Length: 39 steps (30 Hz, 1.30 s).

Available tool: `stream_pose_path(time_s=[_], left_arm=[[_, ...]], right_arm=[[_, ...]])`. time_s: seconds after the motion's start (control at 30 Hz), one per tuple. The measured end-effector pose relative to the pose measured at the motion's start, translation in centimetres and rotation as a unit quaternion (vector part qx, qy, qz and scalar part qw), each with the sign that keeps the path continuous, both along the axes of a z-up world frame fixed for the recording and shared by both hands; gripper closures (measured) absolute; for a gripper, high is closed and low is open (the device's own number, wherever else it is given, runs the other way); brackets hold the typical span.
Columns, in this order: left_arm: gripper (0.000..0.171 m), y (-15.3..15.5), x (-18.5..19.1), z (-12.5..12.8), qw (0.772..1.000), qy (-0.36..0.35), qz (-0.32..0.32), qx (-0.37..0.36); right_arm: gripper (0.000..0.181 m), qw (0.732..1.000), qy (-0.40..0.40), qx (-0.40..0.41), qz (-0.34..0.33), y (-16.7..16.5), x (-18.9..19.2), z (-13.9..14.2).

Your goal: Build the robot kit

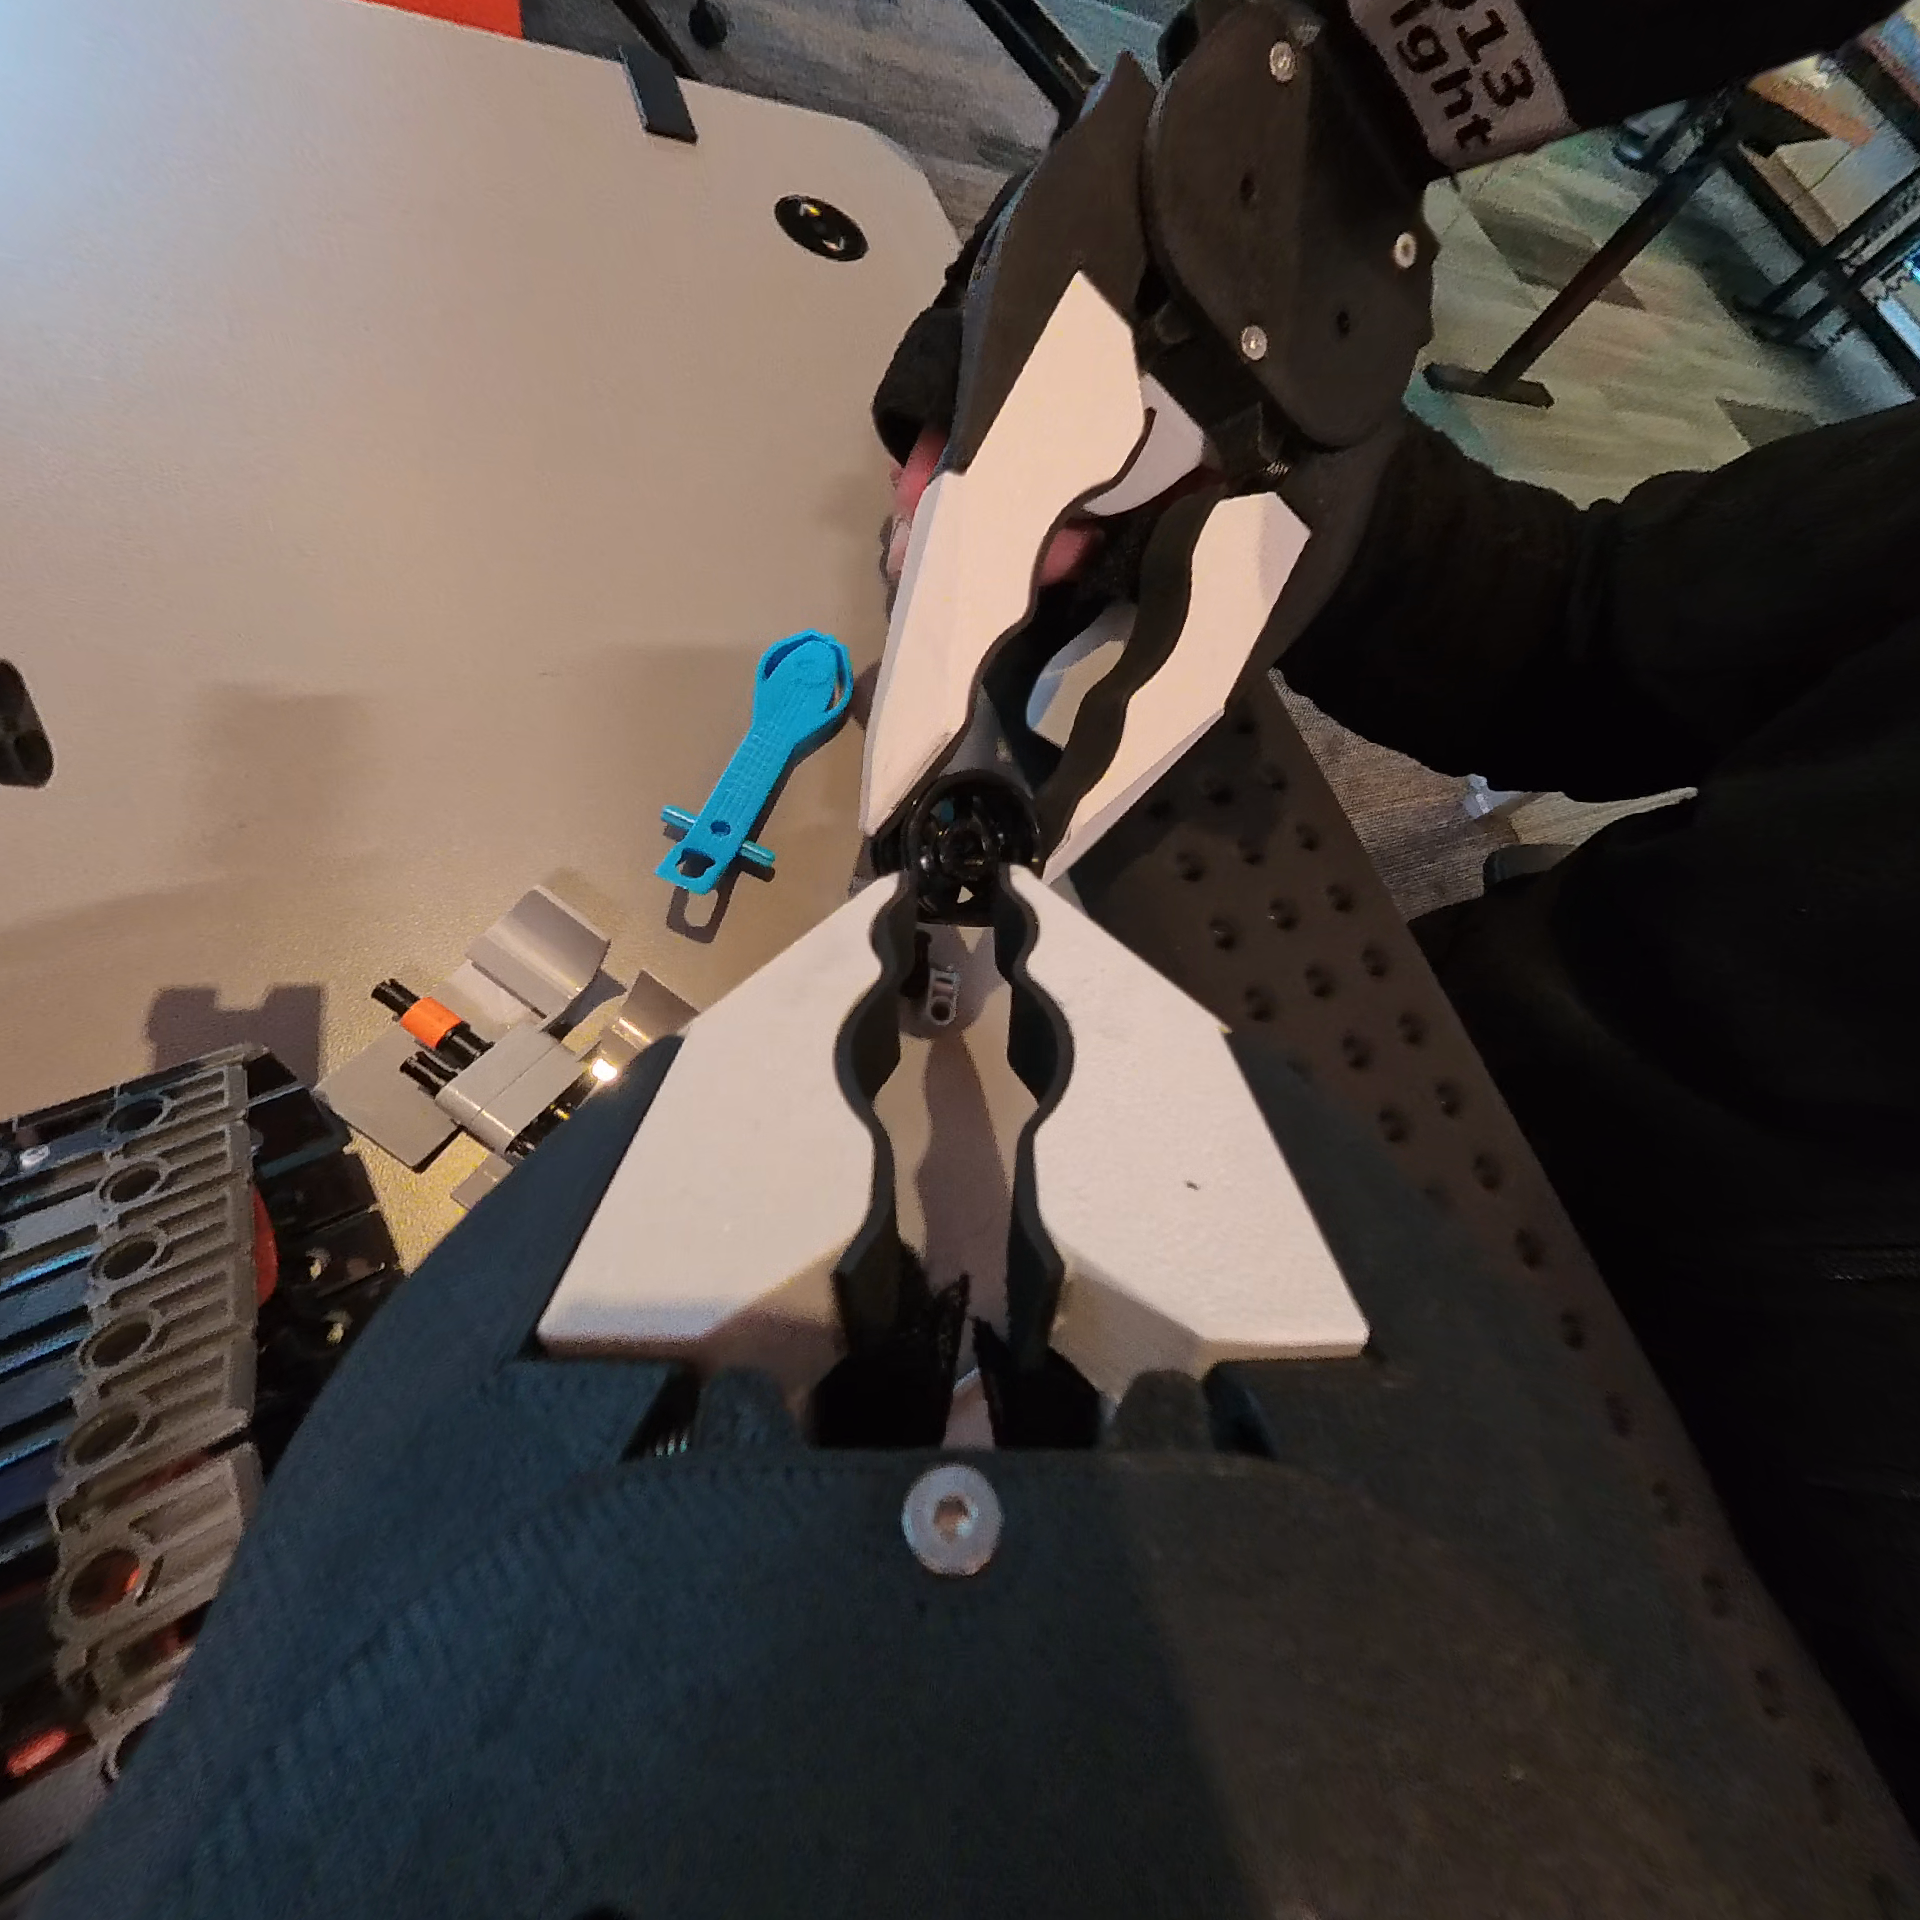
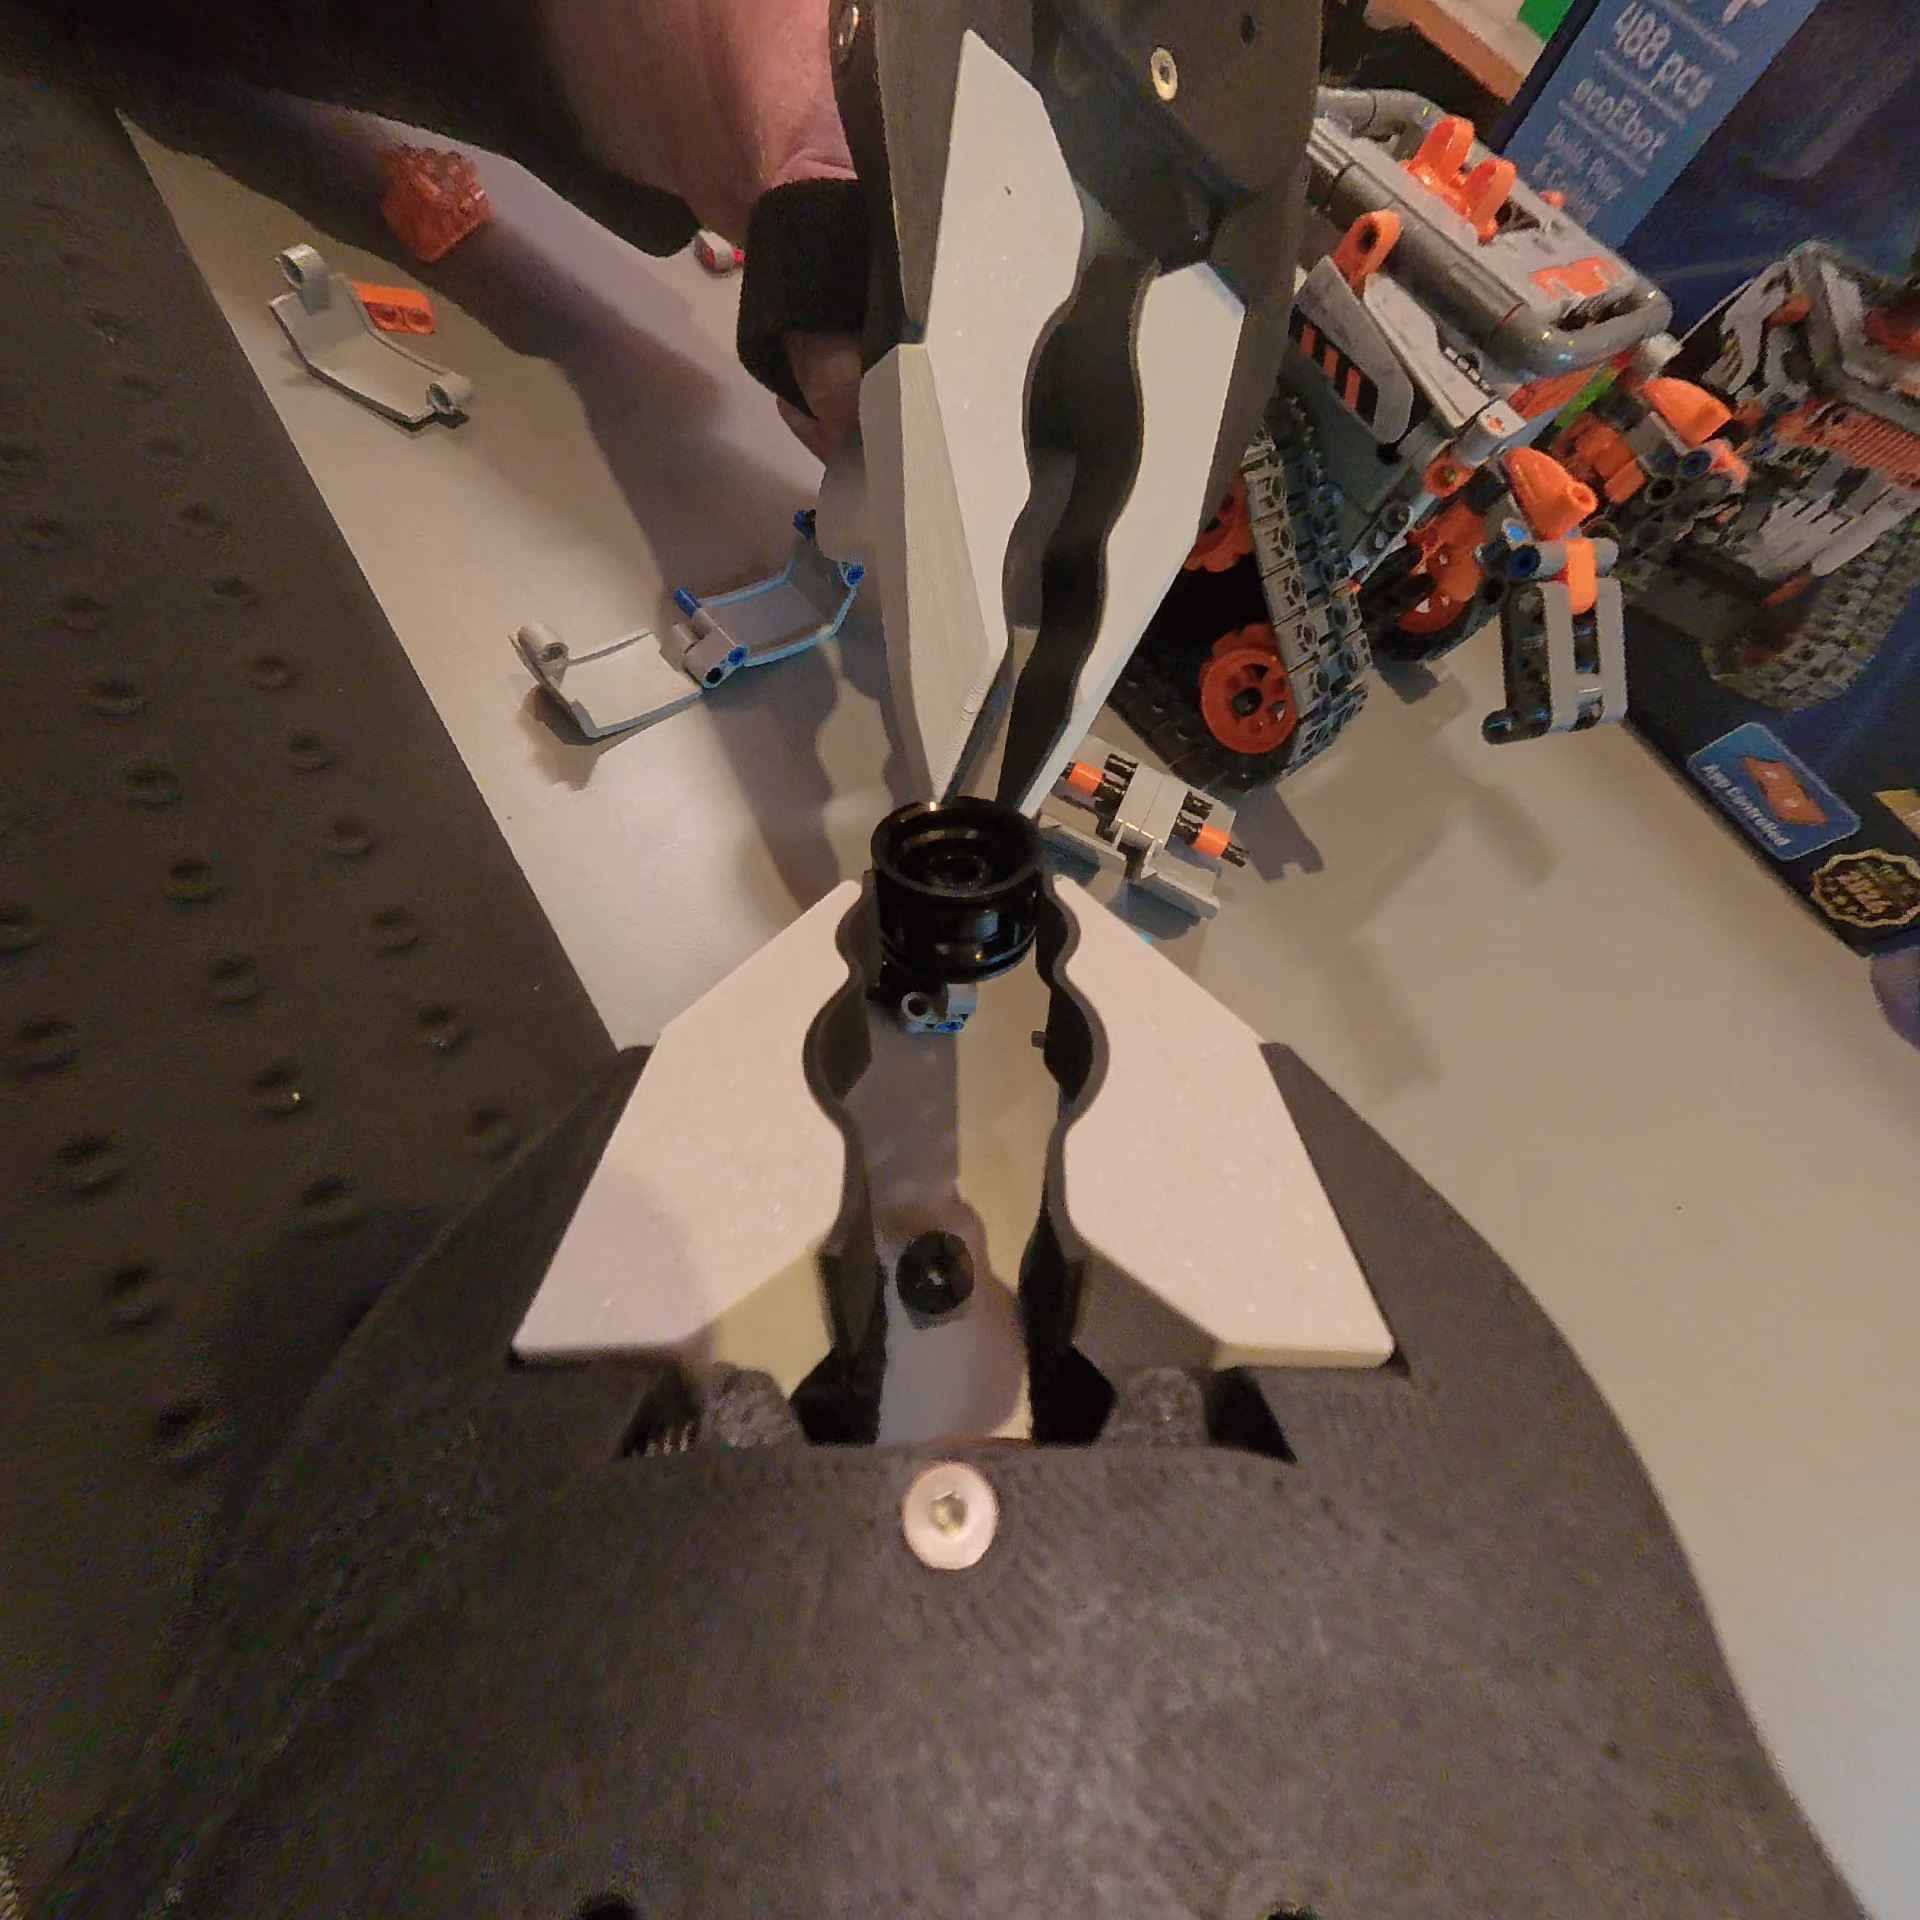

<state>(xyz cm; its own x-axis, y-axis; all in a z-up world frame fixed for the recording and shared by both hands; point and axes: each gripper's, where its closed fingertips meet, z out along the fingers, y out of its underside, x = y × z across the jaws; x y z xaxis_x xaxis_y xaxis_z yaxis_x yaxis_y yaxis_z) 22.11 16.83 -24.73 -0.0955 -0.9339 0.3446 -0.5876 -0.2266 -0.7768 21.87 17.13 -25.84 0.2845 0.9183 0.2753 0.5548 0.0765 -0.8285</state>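
A small black wheel hub [image 1: 956, 847] is held between both grippers above the pale table [image 1: 364, 520]. My left gripper [image 1: 958, 885] is closed narrowly on its near edge. The right gripper [image 1: 966, 831] comes down from above and clamps the hub from the other side. In the right wrist view the hub [image 2: 954, 883] sits between the tips of my right gripper [image 2: 956, 896], with a small grey connector [image 2: 930, 1010] and a blue pin under it. The left gripper [image 2: 985, 798] reaches in from above, its tips on the hub's far rim.
A blue lever tool [image 1: 743, 764] lies on the table. A grey and orange tracked model [image 2: 1455, 468] stands in front of a blue box [image 2: 1766, 416]. Loose grey panels [image 2: 644, 665], an orange brick [image 2: 431, 197] and a small grey assembly [image 2: 1143, 821] lie around. A black perforated board [image 2: 156, 831] borders the table. The tips of both grippers are at nearly the same place. Both grippers' tips are roughly 30 centimetres from the orange brick [image 2: 431, 197].
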Motion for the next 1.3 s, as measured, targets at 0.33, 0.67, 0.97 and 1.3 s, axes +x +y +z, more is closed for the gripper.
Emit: stream_pose_path(time_s=[0.33, 0.67, 0.97, 1.3], left_arm=[[0.165, 0.6, -0.1, -1.0, 0.999, 0.031, 0.014, 0.013], [0.165, 0.4, 0.0, -1.0, 0.999, 0.041, 0.013, 0.015], [0.164, 0.5, 0.0, -0.9, 0.998, 0.055, 0.009, 0.019], [0.166, 0.4, 0.0, -1.1, 0.998, 0.060, 0.010, 0.012]], right_arm=[[0.153, 0.999, -0.024, -0.035, 0.006, 0.3, -0.2, -1.1], [0.153, 0.999, -0.017, -0.049, 0.014, 0.2, -0.2, -1.2], [0.153, 0.998, -0.005, -0.060, 0.023, 0.2, -0.3, -1.1], [0.153, 0.997, -0.009, -0.064, 0.032, 0.0, -0.3, -1.4]])
